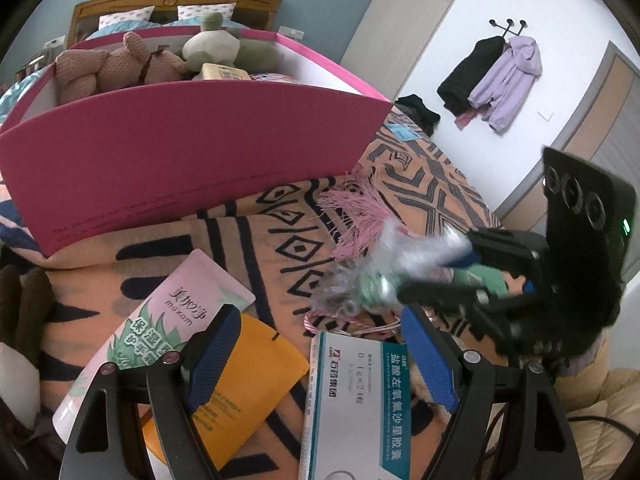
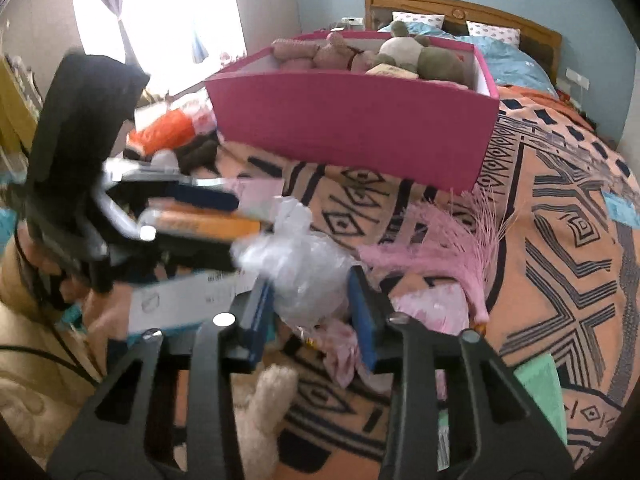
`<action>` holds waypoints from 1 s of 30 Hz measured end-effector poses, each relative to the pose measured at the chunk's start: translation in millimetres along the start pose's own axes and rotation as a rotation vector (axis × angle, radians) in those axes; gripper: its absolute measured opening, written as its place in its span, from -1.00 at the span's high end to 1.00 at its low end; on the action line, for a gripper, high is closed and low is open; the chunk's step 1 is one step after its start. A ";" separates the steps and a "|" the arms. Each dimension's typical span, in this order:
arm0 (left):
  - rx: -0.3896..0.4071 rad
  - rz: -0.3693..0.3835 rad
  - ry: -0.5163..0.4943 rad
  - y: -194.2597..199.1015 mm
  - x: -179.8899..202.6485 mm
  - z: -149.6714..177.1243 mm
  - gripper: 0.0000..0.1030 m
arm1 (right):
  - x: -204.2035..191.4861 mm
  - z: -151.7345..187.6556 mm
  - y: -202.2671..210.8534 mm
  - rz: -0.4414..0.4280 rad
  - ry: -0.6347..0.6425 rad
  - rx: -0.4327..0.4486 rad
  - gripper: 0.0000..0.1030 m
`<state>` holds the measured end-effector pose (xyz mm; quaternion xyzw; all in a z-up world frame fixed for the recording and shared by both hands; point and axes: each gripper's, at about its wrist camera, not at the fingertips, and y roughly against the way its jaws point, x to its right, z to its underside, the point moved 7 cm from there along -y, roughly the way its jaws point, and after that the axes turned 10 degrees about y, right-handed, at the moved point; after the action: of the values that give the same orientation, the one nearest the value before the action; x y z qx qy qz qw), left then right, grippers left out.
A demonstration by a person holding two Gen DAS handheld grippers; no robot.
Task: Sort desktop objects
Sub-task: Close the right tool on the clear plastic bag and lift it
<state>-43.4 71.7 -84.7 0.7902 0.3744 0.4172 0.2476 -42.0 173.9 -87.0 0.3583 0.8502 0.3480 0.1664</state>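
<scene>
Soft toys already fill the pink cardboard box (image 2: 352,136) beyond the right gripper (image 2: 312,300), which seems pinched on a crinkly clear plastic bag (image 2: 296,268); the spread left gripper (image 1: 320,364) hangs empty above an orange paper pouch (image 1: 248,376) and white medicine carton (image 1: 352,412), unsorted.

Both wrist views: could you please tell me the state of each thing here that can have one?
left gripper, open, holding nothing.
right gripper, closed on the plastic bag.
plastic bag, crumpled, between that gripper's pads.
pink box, open on top, plush toys inside.
medicine box, lying flat, label up.
orange pouch, lying flat on the blanket.
</scene>
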 end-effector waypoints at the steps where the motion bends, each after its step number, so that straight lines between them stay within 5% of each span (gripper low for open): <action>1: -0.002 0.002 -0.006 -1.2 1.7 0.2 -0.63 | 5.2 -2.4 -1.1 0.001 -0.025 0.000 0.25; 13: -0.070 -0.003 -0.069 -39.1 29.5 -7.8 -0.59 | 39.0 -20.3 -16.0 -0.094 -0.234 0.015 0.25; 24: -0.076 0.040 -0.044 -53.0 30.6 -14.5 0.40 | 52.5 -16.1 -16.2 -0.132 -0.305 0.042 0.25; 26: -0.063 0.041 -0.043 -48.9 29.7 -16.9 0.46 | 55.4 -15.3 -13.9 -0.148 -0.322 0.061 0.50; 30: -0.005 0.038 -0.025 -34.3 25.7 -28.5 0.56 | 63.2 -9.9 -10.1 -0.157 -0.405 0.080 0.59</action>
<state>-71.2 115.0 -81.6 0.8018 0.3553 0.4127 0.2461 -95.8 210.0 -89.3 0.3597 0.8379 0.2210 0.3459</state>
